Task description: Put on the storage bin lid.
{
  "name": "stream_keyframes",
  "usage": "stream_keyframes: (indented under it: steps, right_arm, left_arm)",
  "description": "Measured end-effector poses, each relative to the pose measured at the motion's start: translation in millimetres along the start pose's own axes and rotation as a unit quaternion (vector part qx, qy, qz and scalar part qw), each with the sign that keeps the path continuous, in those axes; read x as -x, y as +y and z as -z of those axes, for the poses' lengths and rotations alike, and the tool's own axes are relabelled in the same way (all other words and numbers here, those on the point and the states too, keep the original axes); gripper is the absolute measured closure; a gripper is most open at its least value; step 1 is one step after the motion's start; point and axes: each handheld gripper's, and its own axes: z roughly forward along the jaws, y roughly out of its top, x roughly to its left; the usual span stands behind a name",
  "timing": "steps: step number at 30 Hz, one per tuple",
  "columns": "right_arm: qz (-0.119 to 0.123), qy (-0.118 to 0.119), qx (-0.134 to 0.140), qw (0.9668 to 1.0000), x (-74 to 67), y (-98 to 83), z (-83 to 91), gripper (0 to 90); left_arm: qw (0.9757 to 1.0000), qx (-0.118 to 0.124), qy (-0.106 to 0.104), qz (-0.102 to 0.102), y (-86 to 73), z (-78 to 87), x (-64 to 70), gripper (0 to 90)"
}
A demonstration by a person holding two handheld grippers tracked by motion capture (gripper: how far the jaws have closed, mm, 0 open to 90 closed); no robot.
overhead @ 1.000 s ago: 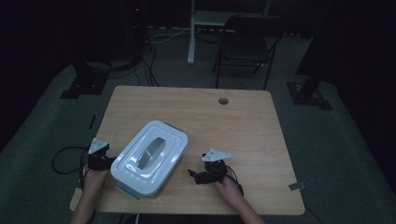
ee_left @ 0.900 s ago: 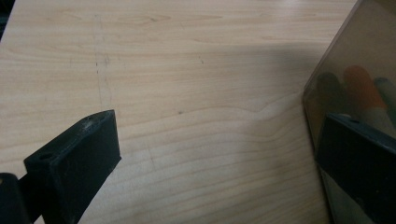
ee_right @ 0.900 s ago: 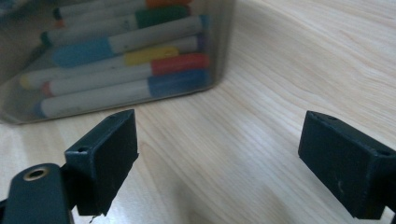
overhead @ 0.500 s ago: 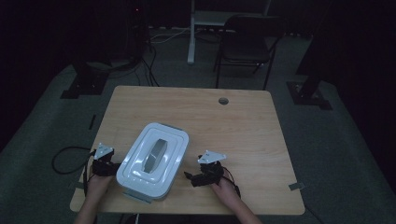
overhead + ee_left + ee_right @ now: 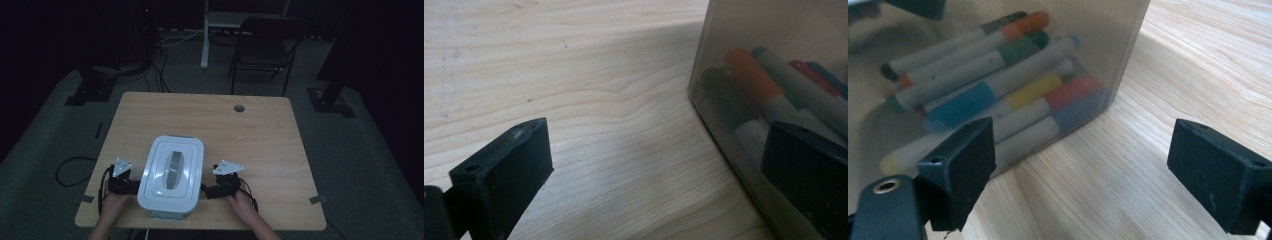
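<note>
The box [image 5: 171, 179] is sitting at the near edge of the table [image 5: 260, 135], lid on, and every place below is given from it. The left gripper [image 5: 121, 185] is waiting just off its left wall, jaws spread wide with nothing between them; in the left gripper view one jaw is lying close against the clear wall [image 5: 769, 75], though whether it is touching I cannot tell. The right gripper [image 5: 212, 190] is sitting just off the right wall, also spread and empty, one jaw overlapping the wall's corner in the right gripper view. Behind that wall, markers [image 5: 998, 95] are lying loose in a heap.

The box is looking like stiff, smooth plastic, so the jaws are likely to slip on the bare walls. With markers inside it is probably moderately light, but the load will shift and rattle if it is tilted. The safer hold is probably under the lid's rim on both long sides, or by the handle [image 5: 173, 170] on top. Beyond the box, the tabletop is running bare to a cable hole [image 5: 239, 108].
</note>
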Motion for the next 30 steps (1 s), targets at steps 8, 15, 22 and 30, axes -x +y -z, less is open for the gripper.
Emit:
stream_keyframes:
  steps: [8,15,22,30]
  right_arm:
    - [-0.009,-0.005,-0.002,0.9999,9.1,-5.2,7.1,12.0]
    - [-0.015,-0.019,-0.009,0.9997,19.9,-9.2,13.7,12.0]
    - [-0.026,-0.035,-0.01,0.999,33.1,-16.5,23.1,12.0]
    - [-0.036,-0.058,-0.014,0.9976,46.6,-25.6,34.7,12.0]
  left_arm:
    - [0.9999,-0.003,-0.012,0.002,0.3,-2.8,12.0,0.9]
    - [0.9997,-0.006,-0.023,-0.001,4.6,-9.7,23.7,0.9]
    - [0.9991,-0.014,-0.036,-0.019,11.1,-17.4,39.4,0.9]
    - [0.9978,-0.02,-0.054,-0.034,18.2,-27.4,53.2,0.9]
